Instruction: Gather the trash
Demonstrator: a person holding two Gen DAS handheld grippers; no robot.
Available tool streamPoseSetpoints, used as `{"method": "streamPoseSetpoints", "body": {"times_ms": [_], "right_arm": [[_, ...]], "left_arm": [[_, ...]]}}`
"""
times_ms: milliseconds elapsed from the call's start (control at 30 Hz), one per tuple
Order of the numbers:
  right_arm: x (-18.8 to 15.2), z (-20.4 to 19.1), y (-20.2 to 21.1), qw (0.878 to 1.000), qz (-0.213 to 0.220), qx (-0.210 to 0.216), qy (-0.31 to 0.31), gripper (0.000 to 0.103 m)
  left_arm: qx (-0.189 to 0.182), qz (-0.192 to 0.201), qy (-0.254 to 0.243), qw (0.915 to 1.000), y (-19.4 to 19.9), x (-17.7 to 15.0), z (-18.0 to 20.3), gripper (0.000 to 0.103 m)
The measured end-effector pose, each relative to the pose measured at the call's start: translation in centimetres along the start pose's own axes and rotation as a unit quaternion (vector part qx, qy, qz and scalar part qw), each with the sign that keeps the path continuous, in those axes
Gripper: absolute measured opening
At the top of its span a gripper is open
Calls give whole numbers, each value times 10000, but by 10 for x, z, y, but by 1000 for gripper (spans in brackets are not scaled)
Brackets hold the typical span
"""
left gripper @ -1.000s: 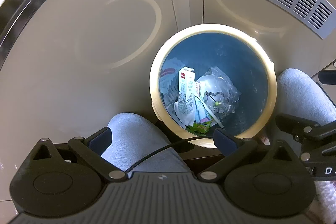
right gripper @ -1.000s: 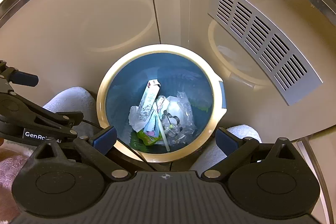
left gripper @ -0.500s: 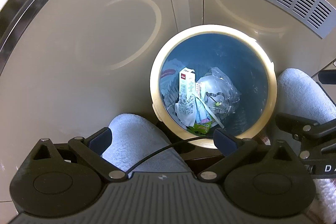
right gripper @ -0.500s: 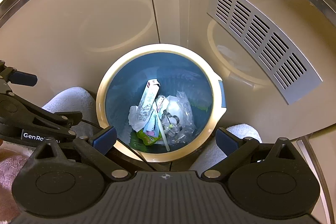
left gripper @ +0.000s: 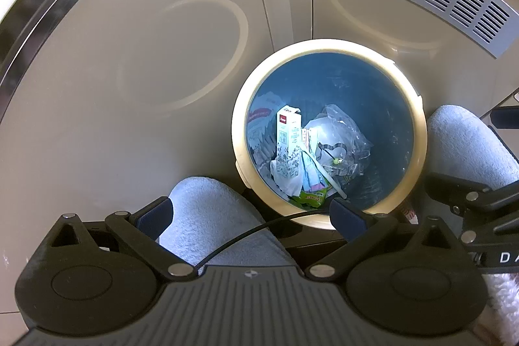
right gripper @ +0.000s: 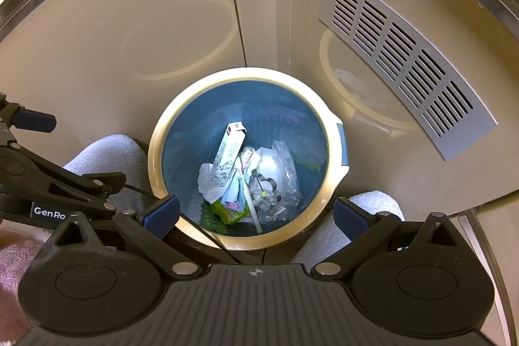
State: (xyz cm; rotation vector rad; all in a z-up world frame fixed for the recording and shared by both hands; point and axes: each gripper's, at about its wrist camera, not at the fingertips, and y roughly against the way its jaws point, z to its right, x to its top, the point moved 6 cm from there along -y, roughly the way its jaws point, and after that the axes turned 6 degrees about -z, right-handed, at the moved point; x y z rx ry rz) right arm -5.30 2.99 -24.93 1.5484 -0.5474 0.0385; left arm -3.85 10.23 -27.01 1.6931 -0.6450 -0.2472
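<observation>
1. While both tools hang above it, the trash bin [right gripper: 337, 174] lies ahead and below, more squarely under the right gripper [right gripper: 256, 213] than the left gripper [left gripper: 251, 216], which has it ahead to its right.
2. Both sets of jaws stand wide apart, holding nothing.
3. Inside, a carton [right gripper: 228, 156] leans with its long axis running away from the tools, beside a clear wrapper [right gripper: 285, 180] and a white stick [right gripper: 251, 200].
4. The bin seems wedged between the person's knees [left gripper: 207, 216] against glossy beige cabinet doors [right gripper: 146, 38]; there is little room around it.
</observation>
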Motion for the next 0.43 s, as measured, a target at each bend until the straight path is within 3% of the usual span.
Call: {"method": "streamPoseSetpoints", "body": {"times_ms": [433], "right_arm": [[0,0,0,10000,-1,-2,0,101]], "left_arm": [[12,65,33,10000,2,0,-3,103]]}}
